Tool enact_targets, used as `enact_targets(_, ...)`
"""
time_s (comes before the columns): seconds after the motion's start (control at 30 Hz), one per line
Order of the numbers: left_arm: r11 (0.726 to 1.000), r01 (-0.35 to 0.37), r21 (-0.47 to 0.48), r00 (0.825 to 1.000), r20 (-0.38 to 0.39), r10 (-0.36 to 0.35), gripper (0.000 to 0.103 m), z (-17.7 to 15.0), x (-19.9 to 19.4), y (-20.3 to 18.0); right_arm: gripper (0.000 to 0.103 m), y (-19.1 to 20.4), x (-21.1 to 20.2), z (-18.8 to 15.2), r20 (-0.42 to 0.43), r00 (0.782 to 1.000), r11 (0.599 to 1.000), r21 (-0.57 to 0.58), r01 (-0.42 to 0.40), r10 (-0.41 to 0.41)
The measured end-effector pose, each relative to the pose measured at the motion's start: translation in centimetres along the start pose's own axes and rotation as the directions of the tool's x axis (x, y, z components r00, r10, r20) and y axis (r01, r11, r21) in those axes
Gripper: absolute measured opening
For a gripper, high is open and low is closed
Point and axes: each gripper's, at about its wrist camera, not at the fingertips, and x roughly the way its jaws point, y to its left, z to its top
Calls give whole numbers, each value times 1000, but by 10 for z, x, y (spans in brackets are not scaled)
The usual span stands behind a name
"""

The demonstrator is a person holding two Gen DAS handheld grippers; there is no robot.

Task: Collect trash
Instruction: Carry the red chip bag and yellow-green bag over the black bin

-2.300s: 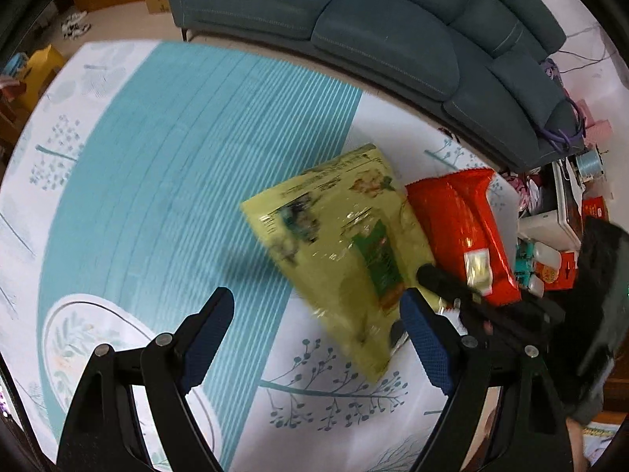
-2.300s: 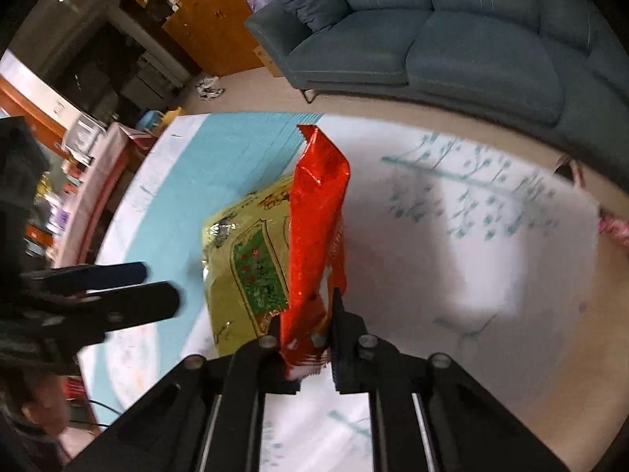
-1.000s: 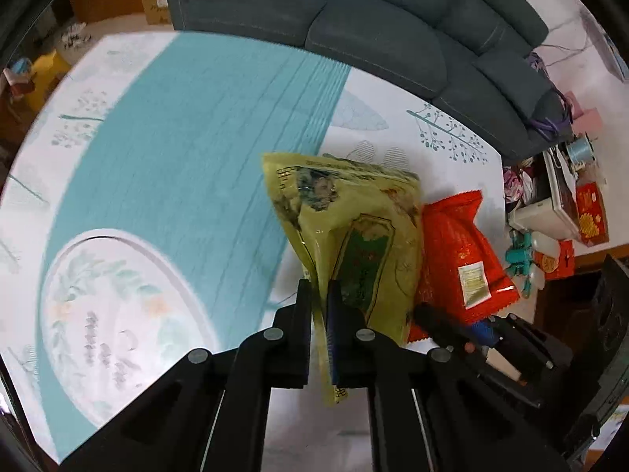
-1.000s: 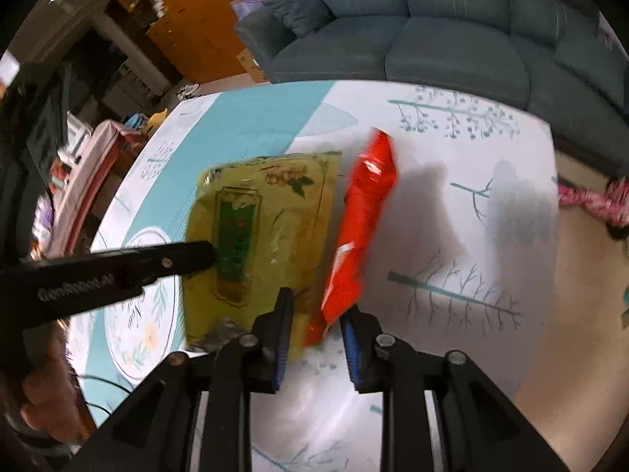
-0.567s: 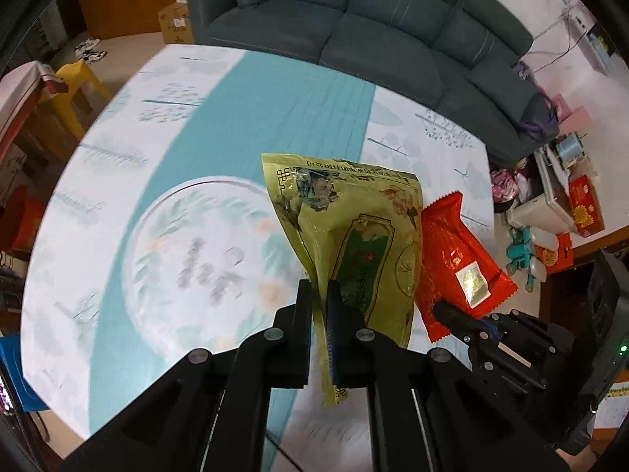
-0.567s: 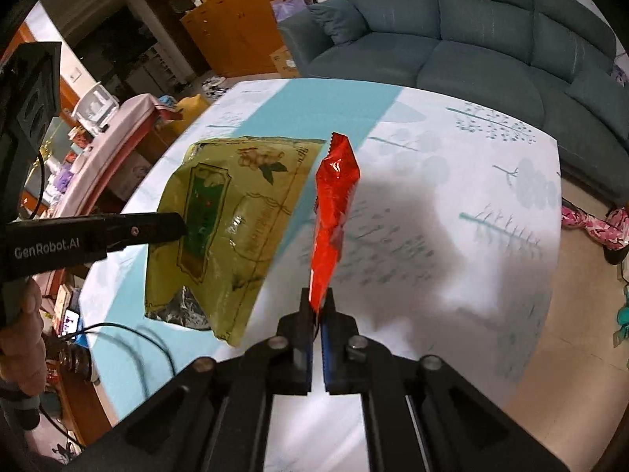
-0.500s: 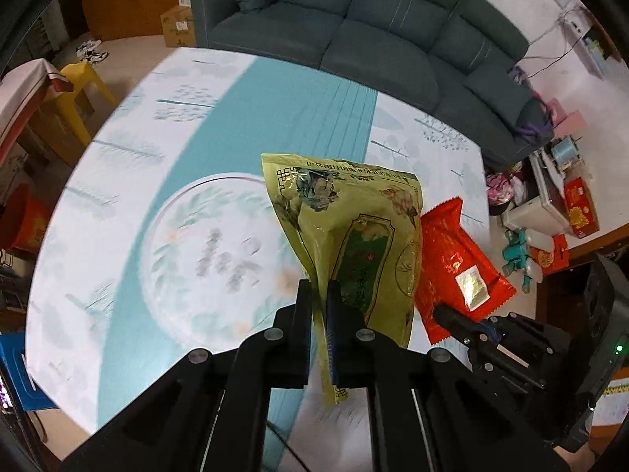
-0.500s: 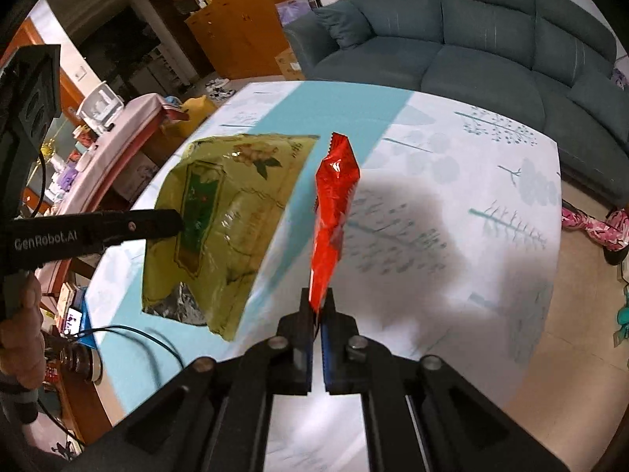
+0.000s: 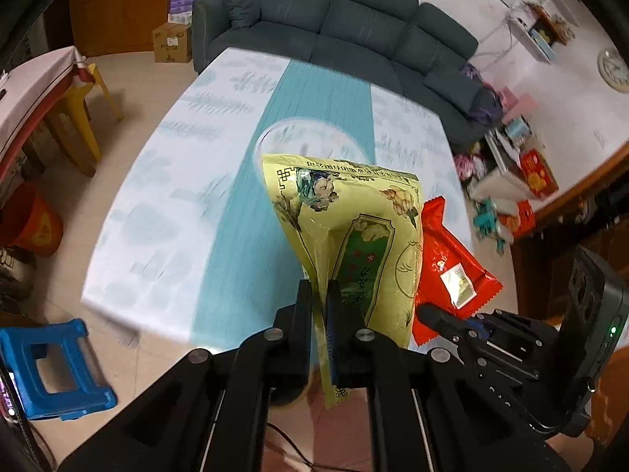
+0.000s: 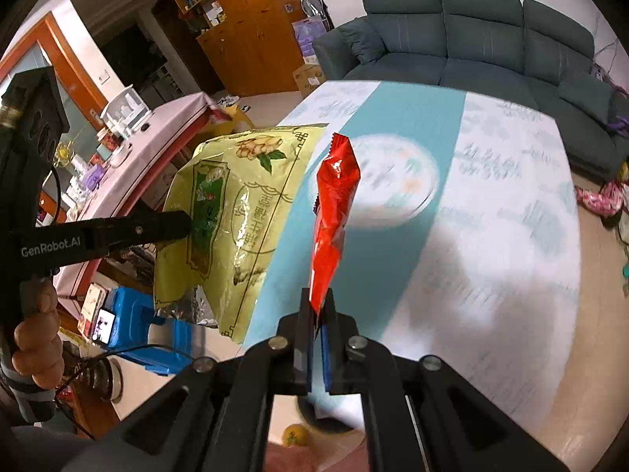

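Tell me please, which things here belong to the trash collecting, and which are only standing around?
Part of the job:
- yellow-green bag, pinched in the left gripper
- red wrapper, pinched in the right gripper

Just around:
- sofa
- blue stool
- yellow chair
- cardboard box

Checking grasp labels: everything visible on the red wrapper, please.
The red wrapper is a glossy, crinkled foil-like packet with serrated end seals and a small pale label on one face. The right claw is shut on its bottom edge, so it stands upright in the air above the patterned mat, beside the yellow bag.
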Motion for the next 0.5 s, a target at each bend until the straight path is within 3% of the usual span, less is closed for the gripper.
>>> enact_targets(0.27,1000,-23,-8,990,-140,21,4,-96,-11,69,3,89,19,-89,-119,993,1000,19,19,-17)
enact_targets(0.5,999,-41,-27,976,-217,34,4,-163,26,89,3,116,47,-144,-239,969,998,-29,53,-58)
